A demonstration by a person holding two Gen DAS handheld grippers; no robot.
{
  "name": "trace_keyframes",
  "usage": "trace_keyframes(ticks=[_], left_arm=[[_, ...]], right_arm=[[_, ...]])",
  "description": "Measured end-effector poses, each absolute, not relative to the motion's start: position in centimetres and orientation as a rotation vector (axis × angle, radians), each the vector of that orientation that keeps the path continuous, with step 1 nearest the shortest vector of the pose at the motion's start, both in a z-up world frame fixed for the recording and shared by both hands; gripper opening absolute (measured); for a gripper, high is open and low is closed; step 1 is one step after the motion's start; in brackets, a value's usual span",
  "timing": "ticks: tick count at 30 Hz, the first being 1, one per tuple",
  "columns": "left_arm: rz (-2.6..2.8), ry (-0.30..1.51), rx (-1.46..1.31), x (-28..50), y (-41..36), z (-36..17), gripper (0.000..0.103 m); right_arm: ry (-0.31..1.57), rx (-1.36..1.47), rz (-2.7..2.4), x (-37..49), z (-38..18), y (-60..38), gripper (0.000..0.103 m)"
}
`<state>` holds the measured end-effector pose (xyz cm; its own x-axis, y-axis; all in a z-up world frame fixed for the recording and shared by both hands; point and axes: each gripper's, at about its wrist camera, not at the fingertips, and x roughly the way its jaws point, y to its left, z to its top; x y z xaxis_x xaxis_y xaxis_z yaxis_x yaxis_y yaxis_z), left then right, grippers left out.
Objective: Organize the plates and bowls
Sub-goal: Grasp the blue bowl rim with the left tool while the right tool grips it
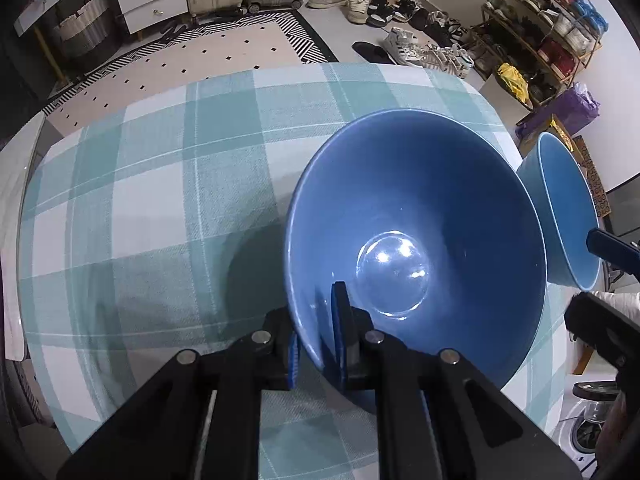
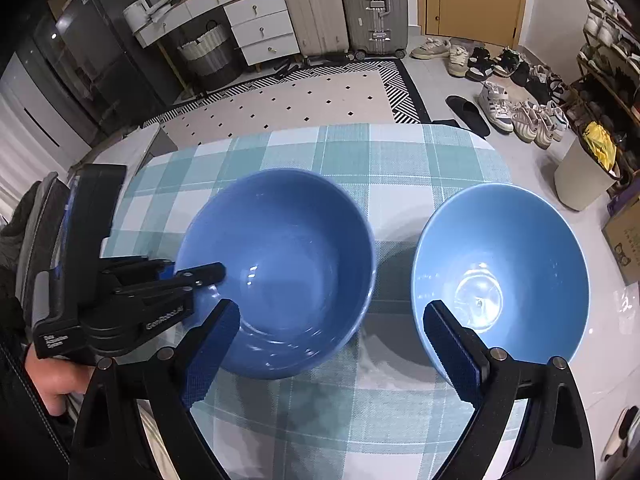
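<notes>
Woven teal-and-white checked cloth covers the rounded worktop, with a patterned rug, white drawers, hard-shell suitcases and rows of shoes on the pale floor beyond. At the left, the left gripper has its fingers clenched on the near rim of a glossy, round darker blue bowl. To the right stands a lighter blue bowl, its near rim between the released fingers of the right gripper.

Left tongs clamped tight, right tongs spread wide.
</notes>
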<state>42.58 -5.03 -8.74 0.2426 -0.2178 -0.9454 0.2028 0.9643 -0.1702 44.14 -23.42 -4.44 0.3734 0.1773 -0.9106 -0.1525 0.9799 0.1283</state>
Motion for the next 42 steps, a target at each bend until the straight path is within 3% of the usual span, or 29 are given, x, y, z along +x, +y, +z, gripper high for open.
trace_keyframes(ticks=[5, 10, 14, 23, 25, 31, 42], left_arm=[[-0.278, 1.299, 0.002, 41.7, -4.1, -8.8, 0.011], [-0.272, 1.302, 0.017, 40.8, -2.9, -9.0, 0.011], [-0.275, 1.308, 0.006, 40.0, -1.7, -9.4, 0.011], [-0.280, 1.313, -0.018, 39.7, -0.5, -9.5, 0.012], [-0.284, 1.311, -0.023, 39.7, -0.5, -9.4, 0.012], [-0.306, 1.317, -0.075, 39.5, -0.2, -9.6, 0.012], [-0.290, 1.305, -0.065, 38.1, -0.8, -7.9, 0.012]], right_arm=[[1.175, 0.016, 0.214, 44.1, -4.6, -23.1, 0.093], [1.199, 0.009, 0.251, 44.3, -4.7, -22.2, 0.080], [1.219, -0.015, 0.261, 44.4, -5.4, -20.9, 0.077], [1.295, 0.001, 0.255, 45.3, -7.9, -19.3, 0.043], [1.308, 0.004, 0.259, 45.5, -8.5, -19.0, 0.028], [1.303, -0.008, 0.237, 45.5, -9.3, -19.0, 0.009], [1.302, 0.040, 0.240, 44.2, -8.3, -20.2, 0.009]])
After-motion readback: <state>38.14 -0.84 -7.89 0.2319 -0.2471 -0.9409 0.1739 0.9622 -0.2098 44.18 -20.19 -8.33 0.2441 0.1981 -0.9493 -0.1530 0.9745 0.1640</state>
